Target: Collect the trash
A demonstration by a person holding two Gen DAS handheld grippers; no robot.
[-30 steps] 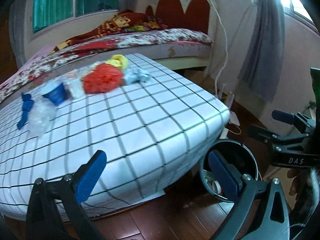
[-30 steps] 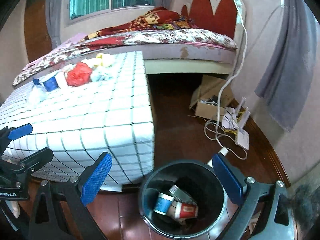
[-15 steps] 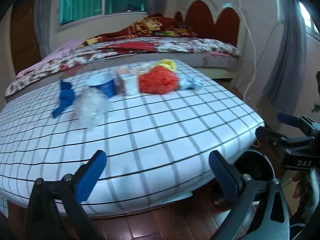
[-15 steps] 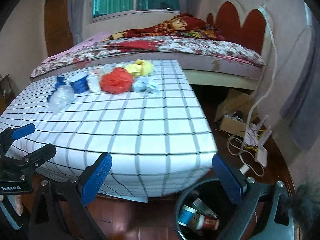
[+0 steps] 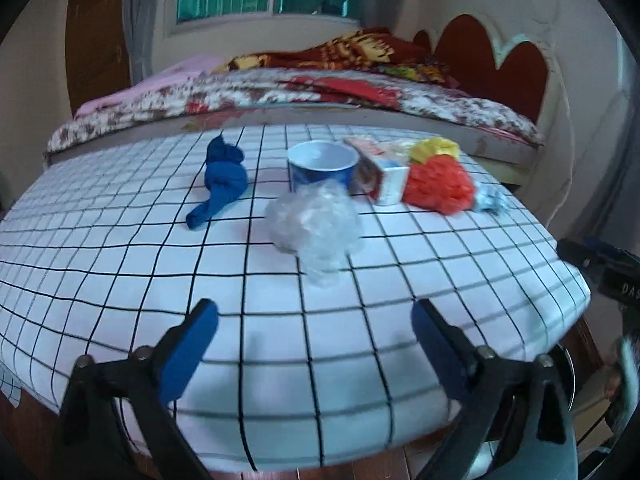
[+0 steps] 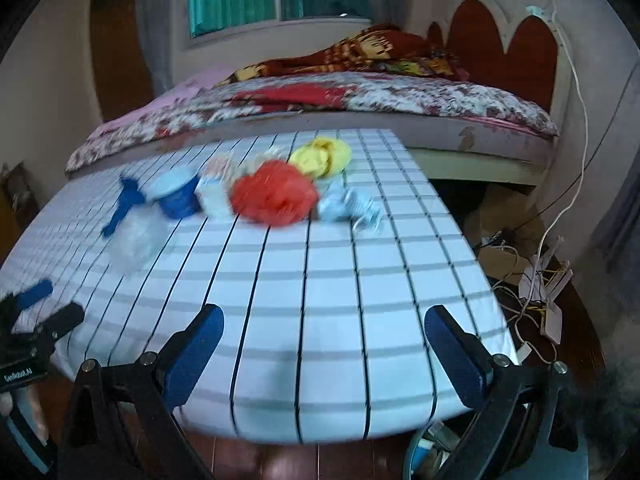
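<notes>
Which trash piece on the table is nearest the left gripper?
The crumpled clear plastic bag: it lies closest to the left gripper, in front of the blue cup and the other pieces.

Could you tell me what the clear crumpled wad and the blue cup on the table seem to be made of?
The clear wad looks like thin glossy plastic film: translucent, crinkled, catching highlights. The blue cup seems paper or thin plastic, with a matte white inside and printed blue wall; the frames cannot settle which.

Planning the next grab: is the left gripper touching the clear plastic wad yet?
Apart. The left wrist view shows bare checked cloth between the open left gripper and the clear plastic wad.
</notes>
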